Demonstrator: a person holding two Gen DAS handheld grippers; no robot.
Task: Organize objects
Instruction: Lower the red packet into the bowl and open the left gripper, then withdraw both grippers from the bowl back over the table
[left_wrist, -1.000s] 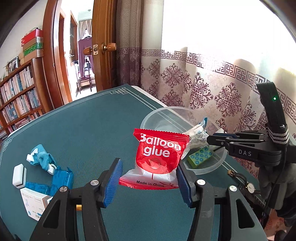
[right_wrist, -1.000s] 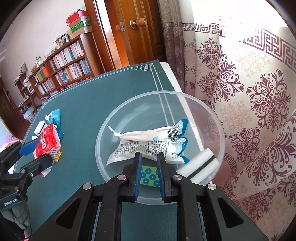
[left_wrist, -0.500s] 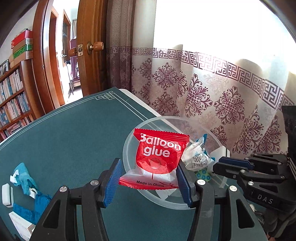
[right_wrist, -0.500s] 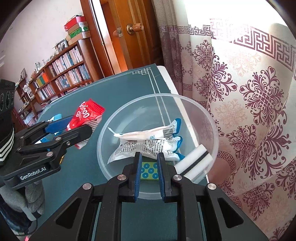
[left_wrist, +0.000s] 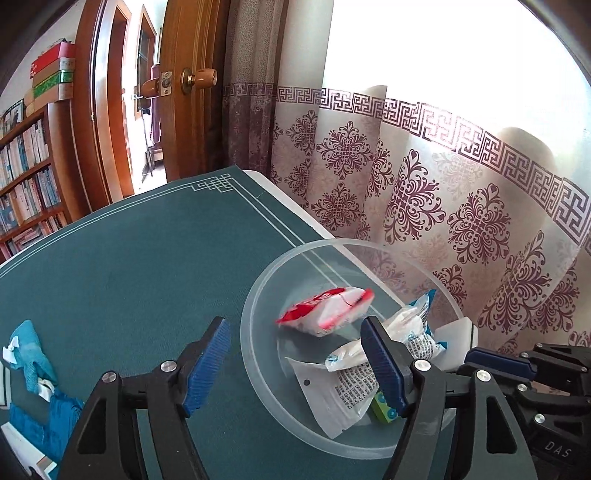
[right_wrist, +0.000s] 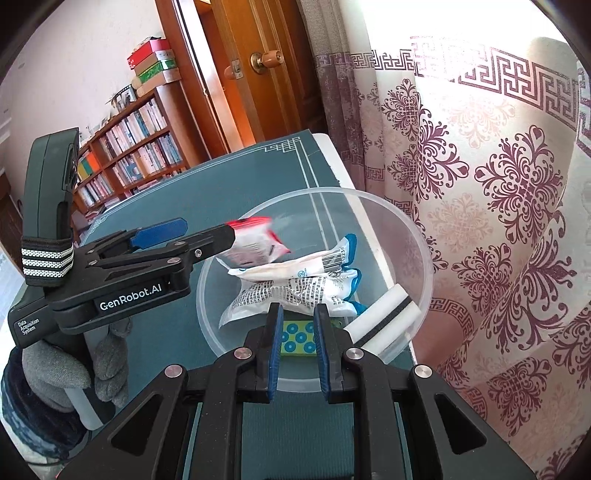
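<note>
Left wrist view, left tongs (left_wrist: 295, 354) spread wide, right tongs (right_wrist: 297, 345) narrowly parted, both empty, over clear bowl (left_wrist: 258, 354).

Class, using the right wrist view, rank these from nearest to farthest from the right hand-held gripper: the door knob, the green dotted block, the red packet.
1. Green dotted block: between the right hand-held gripper fingers, in the bowl.
2. Red packet: over the bowl's far left.
3. Door knob: background, beyond the table.
</note>
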